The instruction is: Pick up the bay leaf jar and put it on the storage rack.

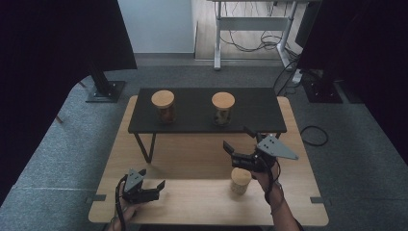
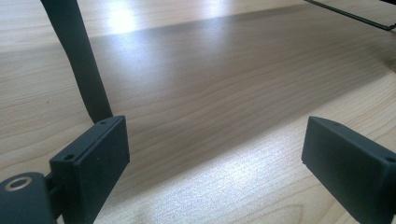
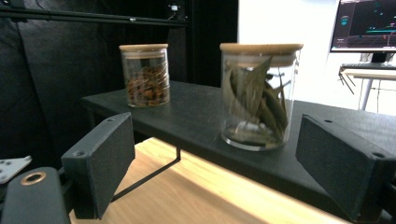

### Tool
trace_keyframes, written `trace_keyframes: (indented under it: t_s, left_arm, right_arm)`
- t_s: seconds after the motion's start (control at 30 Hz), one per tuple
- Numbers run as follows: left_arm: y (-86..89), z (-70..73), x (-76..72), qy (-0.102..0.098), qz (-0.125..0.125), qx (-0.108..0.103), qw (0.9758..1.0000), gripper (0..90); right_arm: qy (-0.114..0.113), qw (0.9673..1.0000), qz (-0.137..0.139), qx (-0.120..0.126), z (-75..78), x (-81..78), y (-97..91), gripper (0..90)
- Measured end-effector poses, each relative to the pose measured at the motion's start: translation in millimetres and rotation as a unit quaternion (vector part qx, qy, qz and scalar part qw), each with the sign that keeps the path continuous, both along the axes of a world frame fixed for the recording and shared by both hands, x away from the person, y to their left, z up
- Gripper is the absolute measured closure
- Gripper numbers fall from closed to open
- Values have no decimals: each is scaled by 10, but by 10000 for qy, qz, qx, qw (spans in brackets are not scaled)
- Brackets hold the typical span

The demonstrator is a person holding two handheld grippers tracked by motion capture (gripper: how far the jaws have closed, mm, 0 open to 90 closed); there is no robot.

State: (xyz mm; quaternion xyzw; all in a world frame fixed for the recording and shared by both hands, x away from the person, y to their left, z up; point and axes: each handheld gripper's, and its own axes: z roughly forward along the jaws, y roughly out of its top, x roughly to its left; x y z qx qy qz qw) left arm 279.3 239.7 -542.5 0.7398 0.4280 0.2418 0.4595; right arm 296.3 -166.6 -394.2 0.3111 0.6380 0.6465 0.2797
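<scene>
High view: two glass jars with wooden lids stand on a low black shelf [image 1: 250, 103] in the upper middle of the frame, one with brown contents [image 1: 163, 106] at centre left, one with leaves [image 1: 223, 108] at centre right. A third jar [image 1: 240, 181] stands on the wooden table [image 1: 192, 202] in the lower right, just below the right tool [image 1: 239, 139], whose jaws stand apart and empty, pointing up the frame toward the leaf jar. The left tool [image 1: 153, 180] rests low at lower left, jaws apart, nothing between them.

Left gripper view: the left tool [image 2: 215, 154] looks across bare table [image 2: 219, 93]; both black jaws rise at the bottom corners, wide apart and empty. A black shelf leg [image 2: 81, 60] stands at upper left.

Right gripper view: the right tool [image 3: 215, 168] has its jaws spread with nothing clamped. The jar of leaves [image 3: 259, 95] stands upright just right of centre near the shelf's [image 3: 196, 116] front edge, framed between the jaws but farther off. The jar of brown pieces [image 3: 144, 74] stands at upper left, well apart.

The leaf jar is probably rigid, smooth and breakable, fairly light given its dry contents. The glass wall may slip, so I would grip the straight body at mid-height below the lid, squarely and gently.
</scene>
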Motion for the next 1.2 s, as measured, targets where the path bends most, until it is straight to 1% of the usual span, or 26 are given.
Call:
trace_keyframes:
  t_s: [0.23, 0.4, 0.53, 0.7, 0.83, 1.03, 1.13, 1.2]
  left_arm:
    - [-10, -4, 2, 10, -11, 17, 10000, 67]
    - [-1, -4, -2, 9, 5, 12, 10000, 67]
    - [5, -2, -2, 9, 15, 12, 10000, 67]
    - [19, 5, -7, 1, 19, 16, 10000, 67]
    - [24, 1, -8, 12, 36, 3, 10000, 67]
    - [20, 1, -19, -4, 7, 49, 10000, 67]
    - [28, -3, -19, 1, 4, 44, 10000, 67]
    - [34, -3, -17, 5, 5, 50, 10000, 67]
  right_arm:
    - [58, 10000, 0, 10, -235, -196, -74, 110]
    - [194, 9998, 74, -6, -454, -325, -119, 109]
    - [205, 9998, -38, 25, -591, -428, -155, 111]
    - [329, 9994, -125, 17, -751, -521, -188, 111]
    - [429, 9988, -244, -67, -857, -564, -212, 111]
    - [565, 9976, -310, -259, -988, -617, -222, 112]
    - [655, 9965, -342, -392, -1073, -646, -223, 113]
    - [719, 9959, -348, -432, -1115, -658, -225, 113]
